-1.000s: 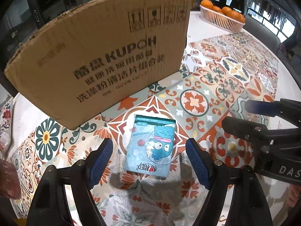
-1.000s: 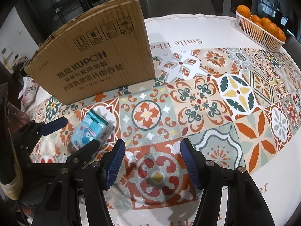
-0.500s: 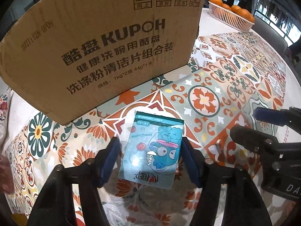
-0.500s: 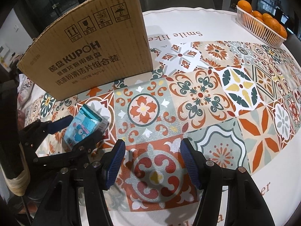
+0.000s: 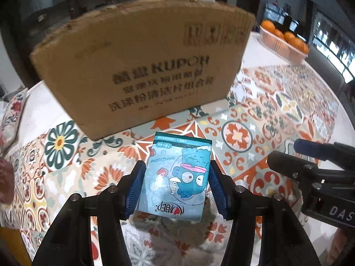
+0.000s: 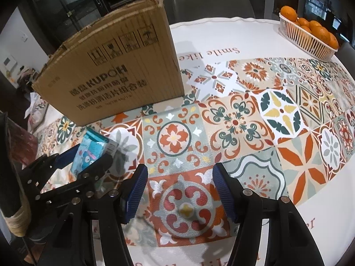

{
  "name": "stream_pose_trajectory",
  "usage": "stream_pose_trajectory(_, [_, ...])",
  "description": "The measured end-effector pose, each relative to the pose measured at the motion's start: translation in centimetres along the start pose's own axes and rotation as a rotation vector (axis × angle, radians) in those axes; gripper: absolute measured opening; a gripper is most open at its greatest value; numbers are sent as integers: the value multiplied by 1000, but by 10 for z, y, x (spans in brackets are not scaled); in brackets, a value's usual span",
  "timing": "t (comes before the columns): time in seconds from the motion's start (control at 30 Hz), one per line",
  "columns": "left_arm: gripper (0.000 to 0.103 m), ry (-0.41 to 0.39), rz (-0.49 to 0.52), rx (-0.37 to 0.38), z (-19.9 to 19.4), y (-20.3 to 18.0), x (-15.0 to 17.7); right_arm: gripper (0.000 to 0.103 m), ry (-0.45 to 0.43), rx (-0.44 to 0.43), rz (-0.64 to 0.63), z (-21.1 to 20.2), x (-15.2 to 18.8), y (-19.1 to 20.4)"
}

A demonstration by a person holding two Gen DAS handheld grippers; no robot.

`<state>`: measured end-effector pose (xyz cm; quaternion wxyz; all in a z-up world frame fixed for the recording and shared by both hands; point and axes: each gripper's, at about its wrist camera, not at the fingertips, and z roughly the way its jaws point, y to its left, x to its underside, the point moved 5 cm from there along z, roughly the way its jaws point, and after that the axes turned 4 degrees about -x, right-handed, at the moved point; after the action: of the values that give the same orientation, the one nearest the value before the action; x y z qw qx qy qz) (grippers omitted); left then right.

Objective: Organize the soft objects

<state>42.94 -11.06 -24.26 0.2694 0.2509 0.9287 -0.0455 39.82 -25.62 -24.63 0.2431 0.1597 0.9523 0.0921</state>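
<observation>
Blue fingers [image 5: 135,188] flanking tissue pack [image 5: 177,177] edges

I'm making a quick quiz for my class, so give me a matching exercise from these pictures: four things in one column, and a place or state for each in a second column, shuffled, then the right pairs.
Things:
1. small blue tissue pack with a cartoon fish
2. brown cardboard box
3. white basket of oranges
4. right gripper

Places or states:
A. at the far edge of the table
B. open, nothing between its fingers
C. clamped between the left gripper's pads
D. standing just behind the tissue pack

Pairs: 1-C, 2-D, 3-A, 4-B
</observation>
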Motion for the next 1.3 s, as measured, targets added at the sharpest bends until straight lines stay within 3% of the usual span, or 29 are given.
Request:
stream_pose_trajectory(0.37, [56,-107,-110,-38,-50,15,-14,62,-78,-30,-33,-29,-13,10])
stream_pose_trajectory(1.3, [56,-304,-207,-95,-136,28,-64,62,-326,-63,-131,-111,-63,34])
